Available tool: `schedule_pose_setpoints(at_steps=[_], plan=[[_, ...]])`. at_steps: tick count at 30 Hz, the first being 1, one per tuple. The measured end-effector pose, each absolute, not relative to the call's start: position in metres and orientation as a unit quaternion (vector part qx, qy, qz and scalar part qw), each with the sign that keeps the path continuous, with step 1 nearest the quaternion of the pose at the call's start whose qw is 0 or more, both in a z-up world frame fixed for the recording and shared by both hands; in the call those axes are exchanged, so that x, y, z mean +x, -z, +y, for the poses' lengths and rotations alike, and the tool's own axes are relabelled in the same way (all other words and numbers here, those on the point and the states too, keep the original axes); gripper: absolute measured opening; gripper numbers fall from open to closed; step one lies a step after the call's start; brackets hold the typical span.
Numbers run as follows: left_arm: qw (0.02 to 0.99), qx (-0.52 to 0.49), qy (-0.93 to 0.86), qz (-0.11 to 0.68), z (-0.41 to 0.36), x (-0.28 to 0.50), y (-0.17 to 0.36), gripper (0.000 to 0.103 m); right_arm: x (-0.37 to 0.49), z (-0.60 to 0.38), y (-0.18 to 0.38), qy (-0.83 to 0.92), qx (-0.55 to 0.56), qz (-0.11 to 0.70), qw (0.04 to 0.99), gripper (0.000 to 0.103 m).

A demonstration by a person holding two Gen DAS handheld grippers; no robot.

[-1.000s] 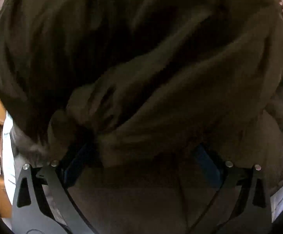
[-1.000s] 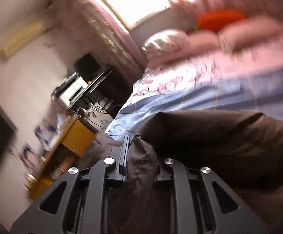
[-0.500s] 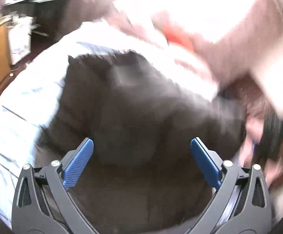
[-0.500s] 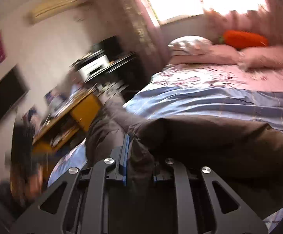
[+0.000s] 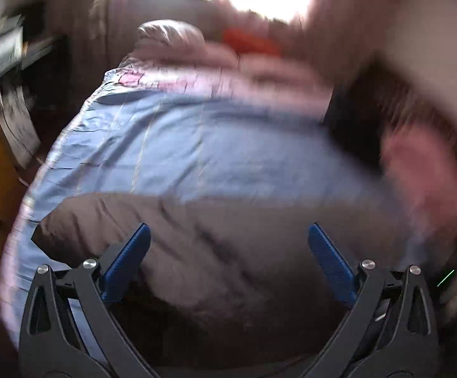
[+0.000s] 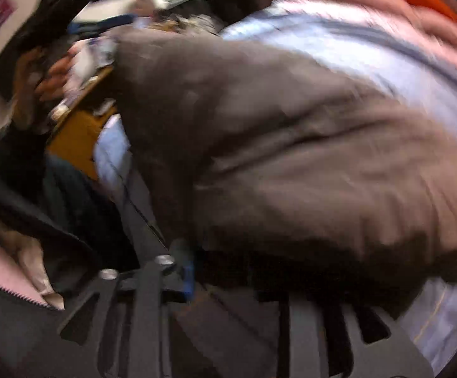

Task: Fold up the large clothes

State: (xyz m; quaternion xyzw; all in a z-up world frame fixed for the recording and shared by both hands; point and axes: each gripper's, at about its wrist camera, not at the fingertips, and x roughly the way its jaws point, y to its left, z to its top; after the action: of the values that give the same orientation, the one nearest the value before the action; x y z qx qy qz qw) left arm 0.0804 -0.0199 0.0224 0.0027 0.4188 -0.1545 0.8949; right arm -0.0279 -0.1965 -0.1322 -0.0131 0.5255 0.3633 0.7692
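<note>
A large dark brown garment [image 5: 203, 252] lies on the near part of a bed with a blue sheet [image 5: 197, 145]. My left gripper [image 5: 228, 239] is open and empty, its blue pads spread wide above the garment. In the right wrist view the same brown garment [image 6: 291, 145] fills the middle, heavily blurred. My right gripper [image 6: 225, 271] is shut on a fold of the brown garment; only its left blue pad [image 6: 188, 278] shows, the other is hidden under cloth.
Pink pillows [image 5: 178, 47] and an orange cushion [image 5: 250, 42] lie at the bed's head under a bright window. A yellow wooden desk [image 6: 77, 138] with clutter stands left of the bed. A person's dark jacket [image 6: 23, 283] is at the lower left.
My left gripper let go of the garment, opened wide and drew back, so the bed shows. My right gripper kept its hold and swung fast, tilting its view.
</note>
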Motion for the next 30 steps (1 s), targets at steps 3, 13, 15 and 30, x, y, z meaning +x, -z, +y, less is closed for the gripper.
schedule_pose_setpoints(at_steps=[3,13,15,30], plan=[[0.869,0.108,0.092,0.474,-0.051,0.071,0.034,0.101,-0.041,-0.215,0.136,-0.264,-0.013,0.548,0.793,0.089],[0.830,0.023,0.066,0.554,-0.028,0.041,0.081,0.101,-0.092,-0.237,0.030,-0.152,0.050,0.416,0.895,0.075],[0.829,0.021,0.058,0.556,-0.022,0.049,0.087,0.101,-0.084,-0.212,0.037,-0.186,0.048,0.435,0.879,0.072],[0.813,0.010,0.026,0.581,-0.029,-0.014,0.119,0.101,-0.062,-0.167,0.192,-0.055,-0.099,0.581,0.806,0.070]])
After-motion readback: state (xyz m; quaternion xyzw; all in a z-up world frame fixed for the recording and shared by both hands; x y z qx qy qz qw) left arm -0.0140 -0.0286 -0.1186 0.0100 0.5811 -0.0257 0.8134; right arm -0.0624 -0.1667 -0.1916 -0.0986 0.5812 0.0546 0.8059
